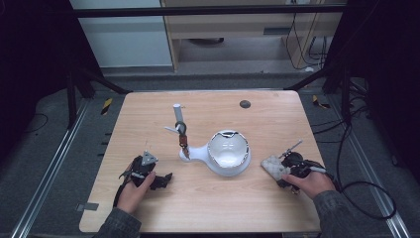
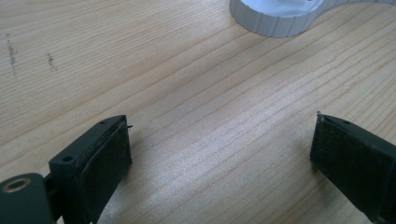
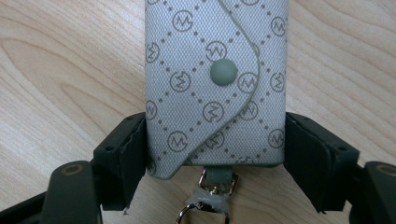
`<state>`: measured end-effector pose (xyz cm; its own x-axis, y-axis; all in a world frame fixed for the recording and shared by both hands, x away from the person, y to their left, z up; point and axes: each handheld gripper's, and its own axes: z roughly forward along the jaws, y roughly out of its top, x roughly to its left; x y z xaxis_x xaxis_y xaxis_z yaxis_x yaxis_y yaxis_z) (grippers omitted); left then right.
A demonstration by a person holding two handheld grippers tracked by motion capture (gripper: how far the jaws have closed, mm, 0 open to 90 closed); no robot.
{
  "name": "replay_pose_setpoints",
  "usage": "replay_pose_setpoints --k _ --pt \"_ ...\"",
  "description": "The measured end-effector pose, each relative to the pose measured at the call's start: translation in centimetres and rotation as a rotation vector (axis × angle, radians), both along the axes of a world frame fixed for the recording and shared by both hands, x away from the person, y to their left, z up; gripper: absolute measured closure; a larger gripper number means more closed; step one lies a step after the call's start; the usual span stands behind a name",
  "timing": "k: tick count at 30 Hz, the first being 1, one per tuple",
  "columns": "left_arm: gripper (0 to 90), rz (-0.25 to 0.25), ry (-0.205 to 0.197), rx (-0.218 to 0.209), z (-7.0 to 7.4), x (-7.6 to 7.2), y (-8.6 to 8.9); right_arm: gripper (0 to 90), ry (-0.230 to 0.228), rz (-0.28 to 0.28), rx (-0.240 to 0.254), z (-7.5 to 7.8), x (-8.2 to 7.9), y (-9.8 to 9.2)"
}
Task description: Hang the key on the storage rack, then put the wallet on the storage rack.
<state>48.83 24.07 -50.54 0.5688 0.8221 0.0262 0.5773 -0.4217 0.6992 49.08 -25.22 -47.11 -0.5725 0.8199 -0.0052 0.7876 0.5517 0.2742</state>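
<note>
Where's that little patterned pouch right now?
The pouch lies on the table's right side, clamped between the right tongs' jaws, just right of the white bowl stand.

This looks like a lab or test room. A small wooden desk stands inside a black metal frame. Metal rails run along the grey floor on both sides. Loose black cables lie at the right and far back.
</note>
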Motion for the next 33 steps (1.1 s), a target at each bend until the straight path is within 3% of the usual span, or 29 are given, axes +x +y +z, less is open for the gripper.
replay_pose_setpoints --k 6,14,20,33 --pt "4.6 0.000 0.001 -0.002 0.0 0.0 0.0 26.3 -0.010 0.000 -0.006 0.0 0.1 0.2" --pt "4.5 0.000 0.001 -0.003 0.0 0.0 0.0 29.4 -0.044 0.044 -0.045 0.7 -0.2 0.5" --pt "4.3 0.000 0.002 -0.003 0.0 0.0 0.0 29.7 -0.102 0.085 -0.069 2.5 -1.0 1.2" --pt "3.4 -0.003 -0.003 -0.006 -0.1 0.0 0.0 29.7 -0.163 0.164 -0.108 6.1 -2.2 2.8"
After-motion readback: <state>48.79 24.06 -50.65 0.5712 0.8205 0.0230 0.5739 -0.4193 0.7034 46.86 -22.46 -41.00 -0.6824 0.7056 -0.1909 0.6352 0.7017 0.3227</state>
